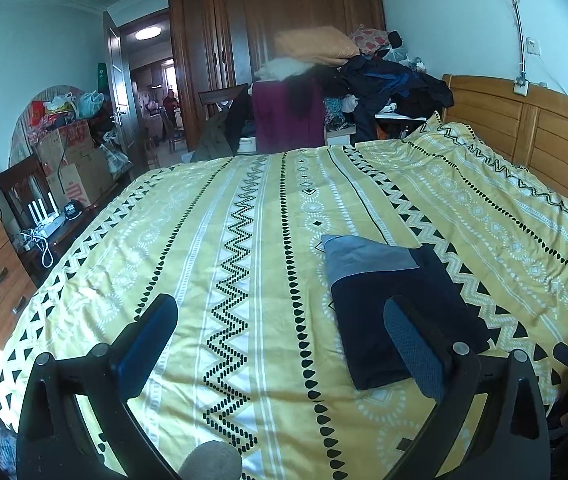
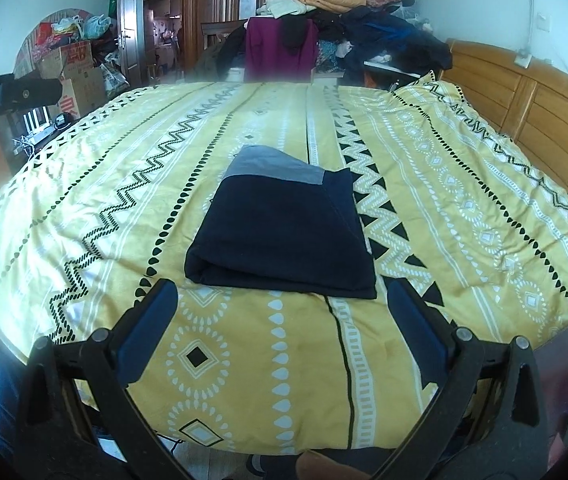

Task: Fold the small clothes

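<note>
both tongs, left (image 1: 280, 336) and right (image 2: 282, 320), hang wide open and empty, since the dark garment (image 2: 284, 236) already lies folded flat on the bedspread (image 2: 464, 200).

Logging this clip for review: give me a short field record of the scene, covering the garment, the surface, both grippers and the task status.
garment: dark navy garment with a grey band, folded into a compact rectangle
surface: yellow patterned bedspread, garment lying flat on it
left gripper: open, empty, fingers above the bedspread, garment towards its right finger
right gripper: open, empty, just short of the garment's near edge
contact: neither gripper touches the garment
background: clothes pile beyond the bed
task status: garment appears folded
</note>
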`<state>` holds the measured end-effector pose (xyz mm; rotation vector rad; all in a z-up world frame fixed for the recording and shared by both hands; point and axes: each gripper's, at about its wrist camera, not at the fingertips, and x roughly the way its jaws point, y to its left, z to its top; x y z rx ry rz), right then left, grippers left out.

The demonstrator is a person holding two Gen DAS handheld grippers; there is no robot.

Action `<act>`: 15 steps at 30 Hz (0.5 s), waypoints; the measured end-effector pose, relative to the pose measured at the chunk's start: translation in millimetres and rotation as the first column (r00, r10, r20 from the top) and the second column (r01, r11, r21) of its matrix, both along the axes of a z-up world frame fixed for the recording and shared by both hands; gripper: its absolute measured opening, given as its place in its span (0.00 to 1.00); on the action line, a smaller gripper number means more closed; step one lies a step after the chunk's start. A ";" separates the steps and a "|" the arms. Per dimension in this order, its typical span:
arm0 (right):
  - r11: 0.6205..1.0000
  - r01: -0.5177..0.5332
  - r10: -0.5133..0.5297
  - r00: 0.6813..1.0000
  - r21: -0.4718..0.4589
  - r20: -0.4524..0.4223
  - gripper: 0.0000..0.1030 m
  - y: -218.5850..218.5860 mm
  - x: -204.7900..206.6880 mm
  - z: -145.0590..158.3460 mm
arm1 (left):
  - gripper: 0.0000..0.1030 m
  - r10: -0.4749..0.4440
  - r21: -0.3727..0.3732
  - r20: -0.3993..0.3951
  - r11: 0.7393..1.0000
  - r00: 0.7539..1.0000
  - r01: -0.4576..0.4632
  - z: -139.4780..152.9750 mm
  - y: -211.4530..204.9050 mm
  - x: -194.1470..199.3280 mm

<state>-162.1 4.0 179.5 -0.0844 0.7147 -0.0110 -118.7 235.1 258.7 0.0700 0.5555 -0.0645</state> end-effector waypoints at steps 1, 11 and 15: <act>1.000 0.002 -0.002 1.000 -0.005 0.003 1.00 -0.6 0.8 2.5 | 1.00 -0.002 -0.007 0.003 1.000 1.000 0.002 0.5 -0.1 0.0; 0.964 0.185 -0.178 0.983 -0.192 0.054 1.00 -9.6 7.2 58.2 | 1.00 -0.033 -0.154 0.141 0.987 0.989 0.055 36.9 5.8 -19.9; 0.931 0.227 -0.206 0.973 -0.285 0.102 1.00 -15.4 2.0 69.4 | 1.00 -0.042 -0.144 0.133 0.988 0.990 0.061 41.0 -5.4 -20.3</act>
